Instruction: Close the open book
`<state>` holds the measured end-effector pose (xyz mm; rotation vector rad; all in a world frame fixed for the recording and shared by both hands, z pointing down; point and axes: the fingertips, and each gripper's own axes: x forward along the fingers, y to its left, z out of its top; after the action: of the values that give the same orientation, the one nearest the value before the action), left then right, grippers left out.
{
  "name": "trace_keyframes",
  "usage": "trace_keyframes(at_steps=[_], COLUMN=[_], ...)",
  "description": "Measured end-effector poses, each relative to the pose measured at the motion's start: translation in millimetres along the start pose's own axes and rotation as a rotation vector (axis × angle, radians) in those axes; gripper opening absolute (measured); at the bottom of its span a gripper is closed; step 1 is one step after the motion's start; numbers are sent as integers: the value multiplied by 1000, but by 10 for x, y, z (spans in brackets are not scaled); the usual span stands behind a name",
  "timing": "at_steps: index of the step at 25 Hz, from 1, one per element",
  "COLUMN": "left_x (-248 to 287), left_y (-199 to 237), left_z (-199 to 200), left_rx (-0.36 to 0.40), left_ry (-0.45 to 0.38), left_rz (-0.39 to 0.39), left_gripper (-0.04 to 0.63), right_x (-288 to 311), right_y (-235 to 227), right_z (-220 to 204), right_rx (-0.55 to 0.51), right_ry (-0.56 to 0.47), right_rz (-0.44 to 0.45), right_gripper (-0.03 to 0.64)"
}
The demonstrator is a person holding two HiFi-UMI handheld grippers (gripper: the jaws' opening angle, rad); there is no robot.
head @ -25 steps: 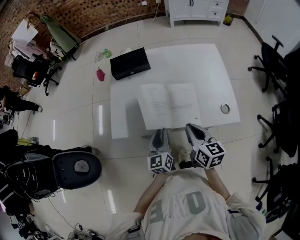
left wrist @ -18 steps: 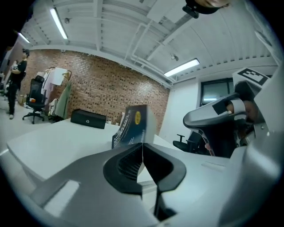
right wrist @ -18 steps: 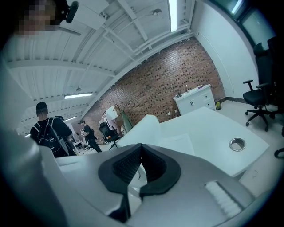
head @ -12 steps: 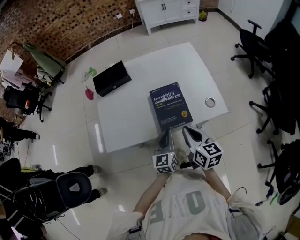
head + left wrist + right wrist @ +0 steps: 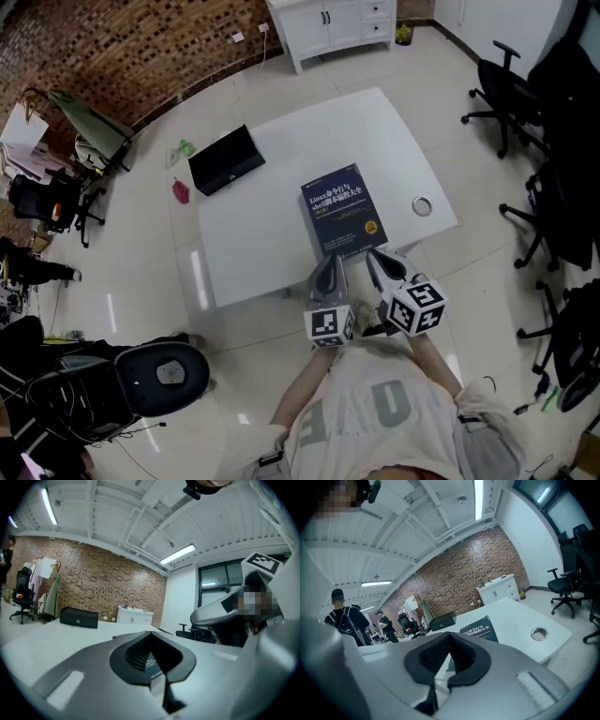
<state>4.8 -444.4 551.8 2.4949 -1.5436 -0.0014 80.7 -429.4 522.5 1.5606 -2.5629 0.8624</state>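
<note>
the book (image 5: 344,221) lies closed, cover up, on the table (image 5: 258,230), at 12 o'clock from both grippers. left gripper (image 5: 327,270) and right gripper (image 5: 380,264) sit at the near edge, jaws together and empty, likely because the job looks done.

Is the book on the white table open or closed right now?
Closed. The book lies flat with its dark blue front cover and title facing up, and no inside pages show.

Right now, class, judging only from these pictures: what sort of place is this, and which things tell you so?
Probably an office or workroom: a white table with a closed book on it, black wheeled office chairs beside it, and a brick wall with a white cabinet.
</note>
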Motion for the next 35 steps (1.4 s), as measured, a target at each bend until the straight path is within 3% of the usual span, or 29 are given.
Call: trace_keyframes(at_steps=[6, 10, 16, 22, 25, 29, 35], left_x=[-172, -445, -878, -1285, -1582, -1963, -2959], left_y=[509, 719, 1015, 1277, 1184, 842, -225], left_z=[895, 1485, 1765, 1808, 1835, 1816, 1493], left_rx=[145, 195, 146, 97, 79, 109, 120], left_ry=[-149, -222, -270, -304, -333, -351, -326], left_rz=[126, 149, 111, 169, 185, 170, 139], left_gripper=[11, 12, 17, 17, 17, 17, 17], right_x=[186, 271, 282, -82, -431, -1018, -2574], right_y=[239, 480, 812, 911, 881, 893, 934], right_z=[282, 508, 384, 143, 4, -192, -880], right_rx=[-49, -71, -81, -91, -78, -79, -89], right_ry=[-47, -104, -96, -89, -99, -148, -178], right_rz=[73, 115, 127, 85, 70, 61, 31], right_gripper=[3, 3, 3, 3, 3, 3, 3])
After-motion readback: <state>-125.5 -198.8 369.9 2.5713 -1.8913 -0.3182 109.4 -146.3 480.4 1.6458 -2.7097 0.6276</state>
